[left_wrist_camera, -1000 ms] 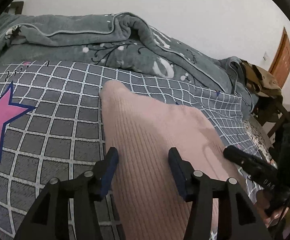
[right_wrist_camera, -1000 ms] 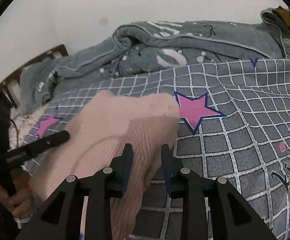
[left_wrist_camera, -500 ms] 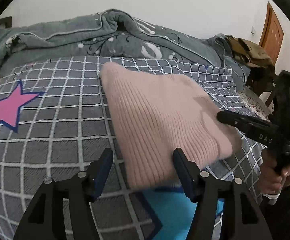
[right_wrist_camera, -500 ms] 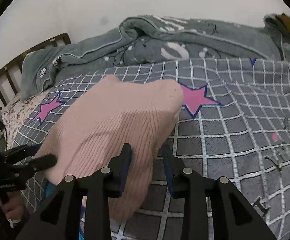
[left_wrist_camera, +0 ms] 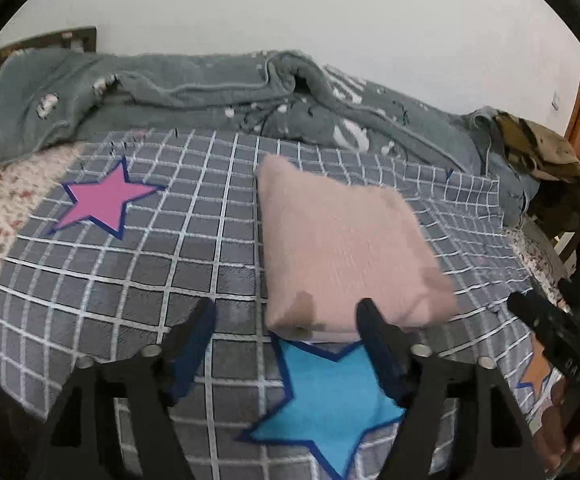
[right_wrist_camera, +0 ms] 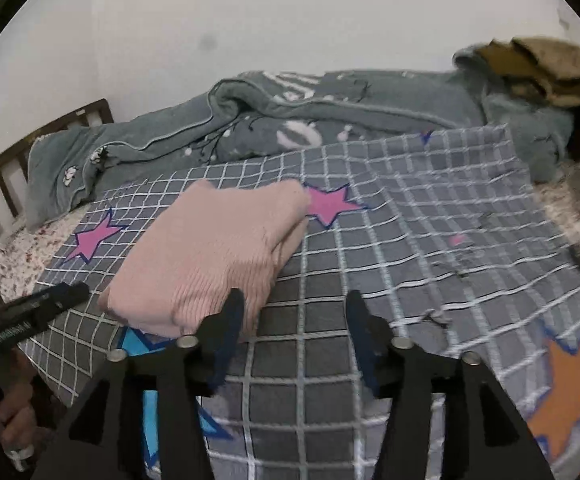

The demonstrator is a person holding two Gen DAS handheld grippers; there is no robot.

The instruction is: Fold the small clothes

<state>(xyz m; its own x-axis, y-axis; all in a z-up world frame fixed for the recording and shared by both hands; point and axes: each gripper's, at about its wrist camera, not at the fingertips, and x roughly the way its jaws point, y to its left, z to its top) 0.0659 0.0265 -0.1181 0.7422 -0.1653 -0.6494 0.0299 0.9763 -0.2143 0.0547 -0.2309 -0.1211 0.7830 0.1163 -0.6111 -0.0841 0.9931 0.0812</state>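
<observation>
Just then you let go: both the left hand-held gripper [left_wrist_camera: 284, 322] and the right hand-held gripper [right_wrist_camera: 294, 314] had opened, empty, backing off the folded sweater [left_wrist_camera: 342, 248] on the bed [left_wrist_camera: 130, 280]; that fold looked finished.

Pink sweater [left_wrist_camera: 342, 248]: ribbed knit, soft, matt. Bedsheet [left_wrist_camera: 194, 264]: thin woven cloth, printed grid and stars, matt. Grey blanket [left_wrist_camera: 194, 92]: fuzzy fleece with piped edge. Headboard [right_wrist_camera: 6, 184]: dark wood slats, slight sheen. Wall [left_wrist_camera: 290, 12]: smooth matt paint. Left gripper [left_wrist_camera: 286, 320] and right gripper [right_wrist_camera: 294, 312]: matt black plastic arms, small metal screw heads.
</observation>
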